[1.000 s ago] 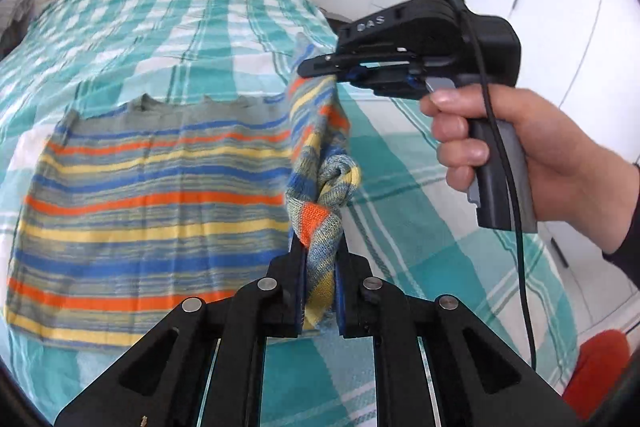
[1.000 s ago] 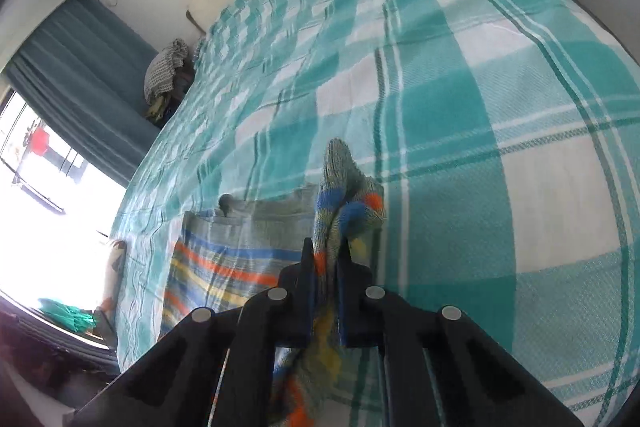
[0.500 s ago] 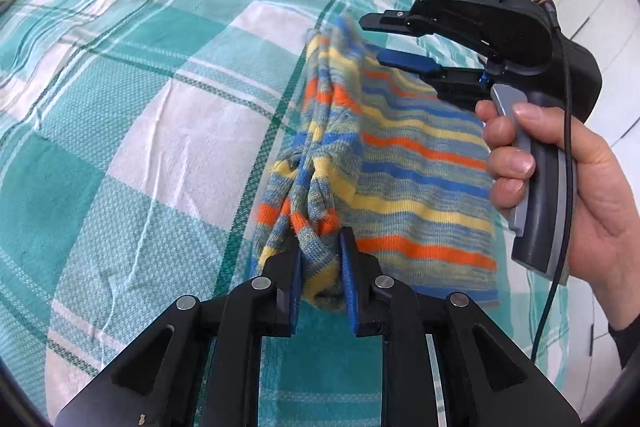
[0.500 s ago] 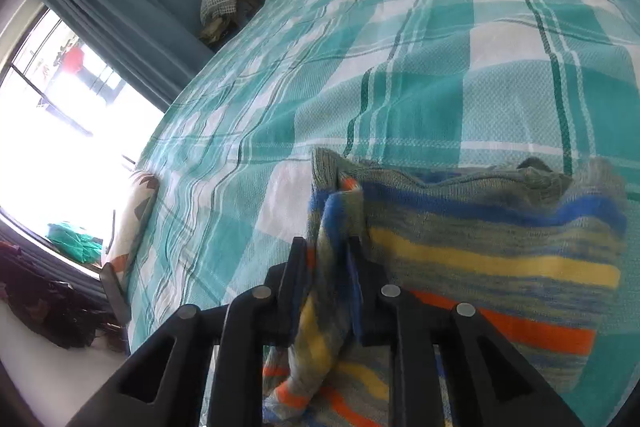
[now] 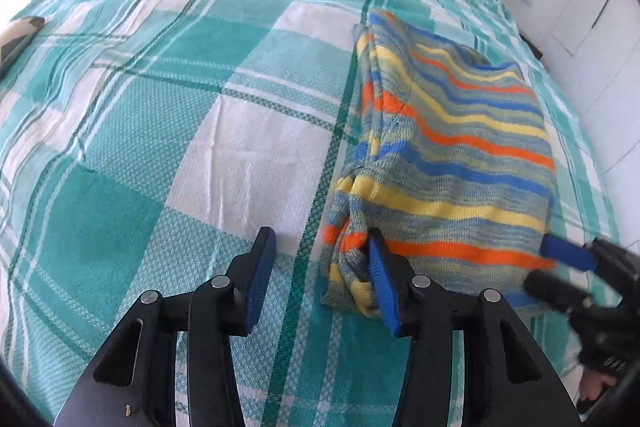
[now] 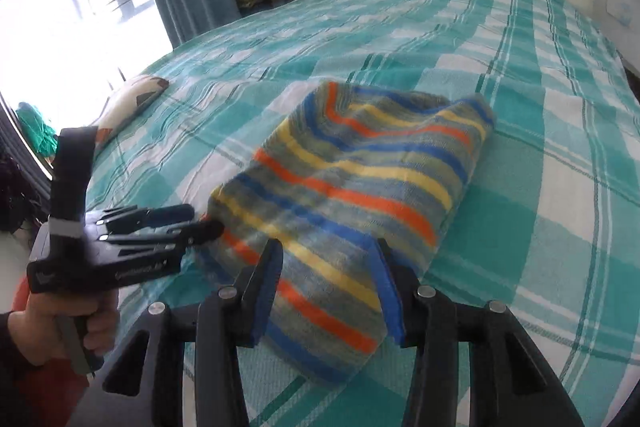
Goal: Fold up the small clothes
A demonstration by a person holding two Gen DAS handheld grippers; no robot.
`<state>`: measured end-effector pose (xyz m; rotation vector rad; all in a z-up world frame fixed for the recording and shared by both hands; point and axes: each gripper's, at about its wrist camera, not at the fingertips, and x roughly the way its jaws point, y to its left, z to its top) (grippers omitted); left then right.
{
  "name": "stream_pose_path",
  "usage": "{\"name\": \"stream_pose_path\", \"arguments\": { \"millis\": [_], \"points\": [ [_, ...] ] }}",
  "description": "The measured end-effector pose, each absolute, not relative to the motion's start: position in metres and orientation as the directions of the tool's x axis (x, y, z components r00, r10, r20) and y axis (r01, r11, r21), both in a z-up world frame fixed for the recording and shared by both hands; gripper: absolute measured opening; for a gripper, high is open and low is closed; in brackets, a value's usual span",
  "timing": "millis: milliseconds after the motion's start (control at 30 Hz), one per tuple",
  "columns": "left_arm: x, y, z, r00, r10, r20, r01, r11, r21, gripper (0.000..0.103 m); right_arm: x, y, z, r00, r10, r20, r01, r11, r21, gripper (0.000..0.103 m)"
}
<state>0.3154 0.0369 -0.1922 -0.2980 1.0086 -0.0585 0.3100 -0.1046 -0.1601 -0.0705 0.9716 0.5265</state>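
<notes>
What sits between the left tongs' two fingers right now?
Only bare plaid bedspread, seen in the left wrist view. The left tongs are opening; the striped sweater lies outside, against the right finger.

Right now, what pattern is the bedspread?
The bedspread is teal-and-white plaid; the right wrist view shows it best.

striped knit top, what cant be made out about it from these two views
- Left wrist view: the striped knit top has its near right corner smeared by the blurred right gripper, its jaws opening.
- Right wrist view: the near end lies between the jaws, and the fingers hide its edges.
- Both views: the inner layers and the underside against the checked bedspread are hidden by the fold.
</notes>
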Motion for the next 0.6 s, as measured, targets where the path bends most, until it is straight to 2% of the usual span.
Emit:
{"name": "stream_pose_path", "arguments": {
  "millis": [33, 67, 100, 133, 233, 267, 400, 533, 600],
  "points": [
    [0.31, 0.044, -0.189, 0.533, -0.179, -0.827, -0.103, 0.956, -0.273, 0.052, 0.303, -0.098, -0.181, 0.389, 0.342, -0.855, -0.459, 0.877, 0.142, 0.047],
    [0.303, 0.049, -0.183, 0.535, -0.145, -0.832, -0.118, 0.962, -0.244, 0.061, 0.291, -0.097, -0.193, 0.394, 0.279, -0.876, -0.445, 0.892, 0.084, 0.047],
    [0.294, 0.055, -0.176, 0.546, -0.103, -0.832, -0.137, 0.968, -0.209, 0.065, 0.278, -0.099, -0.189, 0.453, 0.27, -0.85, -0.427, 0.902, 0.059, 0.05],
    [0.283, 0.061, -0.17, 0.556, -0.071, -0.828, -0.149, 0.972, -0.184, 0.072, 0.264, -0.102, -0.182, 0.483, 0.282, -0.829, -0.412, 0.909, 0.069, 0.057],
    [0.247, 0.07, -0.161, 0.569, -0.09, -0.818, -0.112, 0.976, -0.185, 0.086, 0.23, -0.114, -0.164, 0.527, 0.31, -0.791, -0.349, 0.928, 0.131, 0.072],
    [0.233, 0.068, -0.162, 0.565, -0.094, -0.82, -0.093, 0.98, -0.177, 0.089, 0.217, -0.117, -0.16, 0.549, 0.295, -0.782, -0.325, 0.937, 0.126, 0.074],
    [0.192, 0.046, -0.177, 0.527, -0.113, -0.842, 0.006, 0.992, -0.129, 0.089, 0.177, -0.122, -0.164, 0.55, 0.213, -0.807, -0.248, 0.965, 0.086, 0.075],
    [0.195, 0.035, -0.164, 0.542, -0.141, -0.829, 0.08, 0.99, -0.116, 0.089, 0.153, -0.142, -0.175, 0.526, 0.27, -0.807, -0.166, 0.963, 0.214, 0.075],
    [0.218, 0.038, -0.145, 0.573, -0.197, -0.796, 0.094, 0.98, -0.174, 0.089, 0.158, -0.152, -0.176, 0.52, 0.272, -0.81, -0.143, 0.962, 0.231, 0.075]
  ]
}}
